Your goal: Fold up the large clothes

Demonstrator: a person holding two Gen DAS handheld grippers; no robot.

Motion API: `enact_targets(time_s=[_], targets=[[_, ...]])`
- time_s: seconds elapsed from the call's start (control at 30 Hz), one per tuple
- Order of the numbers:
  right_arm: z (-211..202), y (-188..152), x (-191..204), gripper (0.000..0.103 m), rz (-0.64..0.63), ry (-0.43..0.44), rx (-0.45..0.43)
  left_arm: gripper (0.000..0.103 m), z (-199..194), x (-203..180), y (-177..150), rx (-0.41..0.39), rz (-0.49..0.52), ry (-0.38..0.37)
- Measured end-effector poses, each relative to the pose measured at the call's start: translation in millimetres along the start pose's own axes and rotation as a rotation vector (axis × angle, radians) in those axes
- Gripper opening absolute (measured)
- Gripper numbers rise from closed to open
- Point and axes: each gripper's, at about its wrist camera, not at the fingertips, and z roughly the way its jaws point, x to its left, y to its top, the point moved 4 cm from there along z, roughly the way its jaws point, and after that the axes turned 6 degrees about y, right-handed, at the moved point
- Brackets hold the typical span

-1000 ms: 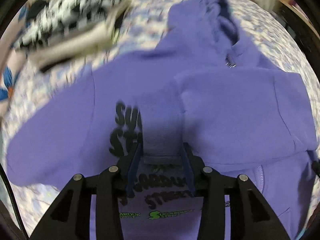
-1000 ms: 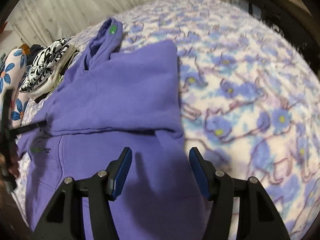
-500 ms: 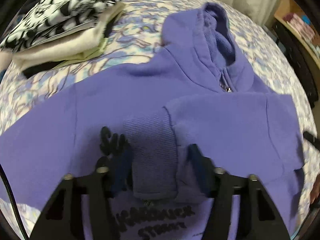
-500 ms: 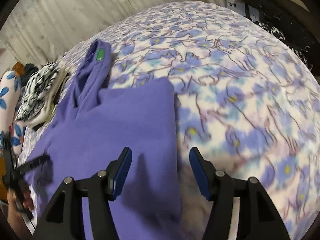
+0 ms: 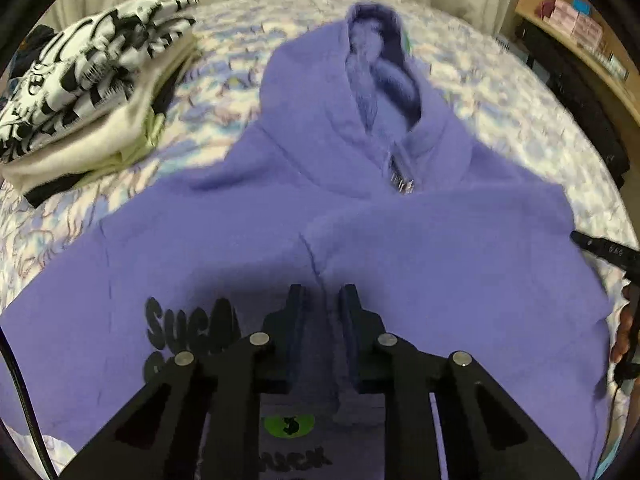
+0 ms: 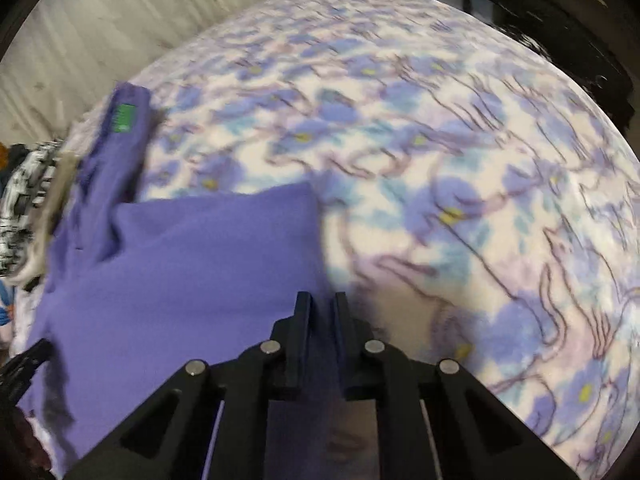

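A purple zip hoodie lies front up on the bed, hood at the far end and one sleeve folded across the chest. My left gripper points down at the chest beside the black lettering. Its jaws are closing and stand narrow, with the folded sleeve's fabric pinched between them. My right gripper sits at the hoodie's right folded edge. Its jaws are closing too, nearly together, with a strip of purple fabric between the pads. A tip of the right tool and a hand show at the left view's right edge.
A stack of folded clothes with a black-and-white print on top lies at the far left of the bed. The floral bedspread spreads wide to the right of the hoodie. A wooden shelf stands beyond the bed's far right corner.
Both grippers' jaws have gone from wide apart to nearly together on purple fabric. The ribbed cuff is no longer seen between the left jaws. The right gripper moved up along the hoodie's right edge.
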Motion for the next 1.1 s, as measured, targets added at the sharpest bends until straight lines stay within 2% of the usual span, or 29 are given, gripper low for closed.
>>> enact_targets(time_s=[0.07,0.13,0.2,0.23,0.3,0.33,0.37,0.4,0.43,0.47,0.5,0.57,0.67,0.77,0.87,0.9,0.93,0.97,1.0,1.03,1.07,1.1], targets=[[-6,1,-3,0.013,0.008,0.033,-0.002,0.018,5,2,-6,0.001,0.004,0.008],[-17,0,-3,0.017,-0.001,0.021,-0.001,0.019,0,3,-8,-0.015,0.001,0.009],[-34,0,3,0.017,-0.021,-0.009,-0.034,0.019,-13,4,-9,-0.048,-0.003,0.012],[-46,-1,7,0.017,-0.039,-0.015,-0.065,0.023,-19,4,-8,-0.070,0.000,0.015],[-66,-5,18,0.017,-0.060,0.023,-0.130,0.039,-38,1,-9,-0.128,0.017,0.043],[-77,-9,25,0.018,-0.067,0.068,-0.177,0.052,-48,-1,-10,-0.160,0.023,0.046],[-86,-14,34,0.024,-0.081,0.114,-0.218,0.057,-60,-5,-12,-0.196,0.022,0.031],[-92,-18,42,0.031,-0.100,0.133,-0.240,0.057,-72,-8,-15,-0.228,0.016,0.007],[-95,-24,53,0.044,-0.130,0.144,-0.254,0.057,-80,-12,-16,-0.238,0.011,-0.013],[-96,-30,65,0.053,-0.161,0.158,-0.249,0.057,-85,-15,-19,-0.232,0.004,-0.037],[-94,-36,77,0.054,-0.195,0.174,-0.215,0.057,-88,-19,-21,-0.213,-0.005,-0.055],[-82,-51,100,0.054,-0.244,0.156,-0.129,0.057,-88,-24,-26,-0.187,-0.027,-0.067],[-66,-72,122,0.054,-0.284,0.114,-0.076,0.057,-81,-35,-38,-0.188,-0.036,-0.055],[-47,-93,134,0.054,-0.370,0.010,-0.036,0.057,-59,-47,-51,-0.127,-0.027,-0.044],[-38,-100,122,0.053,-0.361,0.033,-0.008,0.057,-24,-47,-64,-0.042,-0.007,-0.026],[-39,-97,112,0.052,-0.329,0.071,0.001,0.057,-19,-46,-66,-0.037,-0.014,-0.050],[-40,-96,106,0.052,-0.312,0.065,-0.003,0.057,-18,-42,-68,-0.051,-0.031,-0.080],[-44,-92,92,0.051,-0.298,-0.022,-0.031,0.057,-19,-41,-68,-0.052,-0.033,-0.093],[-46,-91,86,0.050,-0.298,-0.053,-0.049,0.057,-20,-40,-68,-0.050,-0.029,-0.098],[-48,-88,74,0.043,-0.285,-0.051,-0.051,0.057,-21,-40,-68,-0.049,-0.026,-0.101],[-48,-86,64,0.025,-0.270,-0.050,-0.040,0.057,-21,-40,-68,-0.045,-0.020,-0.104],[-47,-84,57,0.016,-0.257,-0.050,-0.031,0.057,-22,-41,-67,-0.042,-0.013,-0.105]])
